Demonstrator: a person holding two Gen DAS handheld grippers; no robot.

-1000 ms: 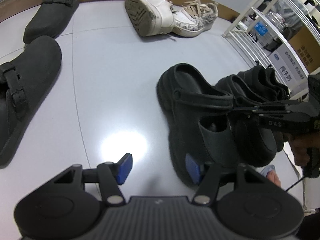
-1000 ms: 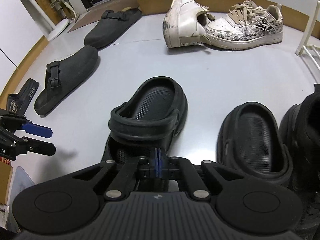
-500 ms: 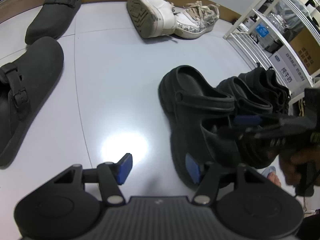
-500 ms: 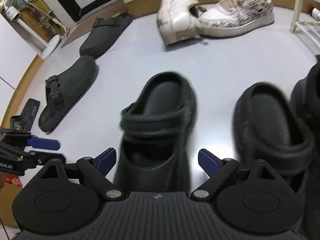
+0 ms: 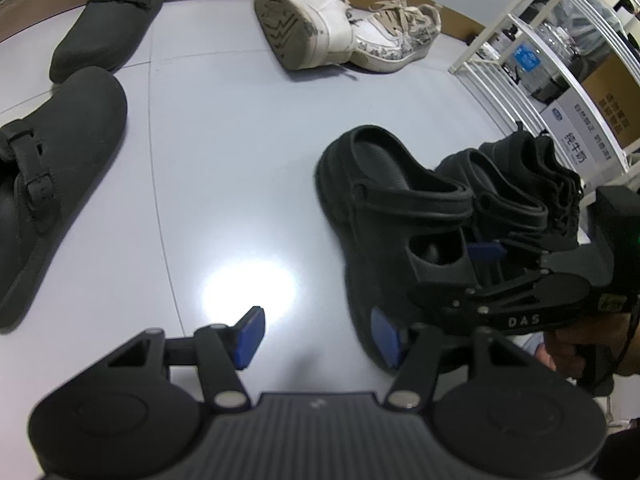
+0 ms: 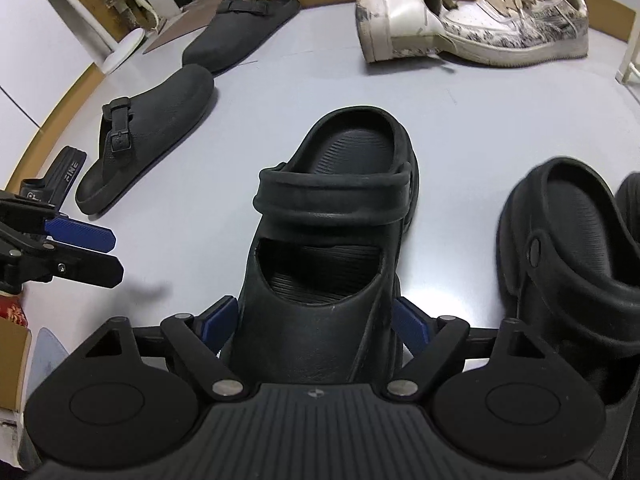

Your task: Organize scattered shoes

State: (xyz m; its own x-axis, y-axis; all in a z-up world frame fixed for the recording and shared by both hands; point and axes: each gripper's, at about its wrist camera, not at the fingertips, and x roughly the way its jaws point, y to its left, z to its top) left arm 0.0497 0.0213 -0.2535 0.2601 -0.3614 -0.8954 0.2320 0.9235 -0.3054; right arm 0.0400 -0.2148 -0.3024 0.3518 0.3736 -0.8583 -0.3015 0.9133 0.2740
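A black strap clog (image 6: 332,264) (image 5: 392,220) stands on the grey floor. My right gripper (image 6: 316,324) is open, with a blue pad on each side of the clog's toe; whether the pads touch it I cannot tell. It also shows in the left wrist view (image 5: 480,276). A second black clog (image 6: 572,240) (image 5: 508,204) stands just right of the first. My left gripper (image 5: 318,336) is open and empty, low over the floor left of the clog's toe; it shows in the right wrist view (image 6: 84,250).
Two dark buckle clogs (image 6: 148,128) (image 6: 240,32) lie at the left. Two white sneakers (image 6: 404,8) (image 6: 520,28) lie at the back, one tipped on its side. A black lace-up shoe (image 5: 548,168) and a white rack (image 5: 532,72) stand at the right.
My right gripper has opened wide from shut and moved forward, so its pads now flank the clog's toe. My left gripper has stayed open and nearly still.
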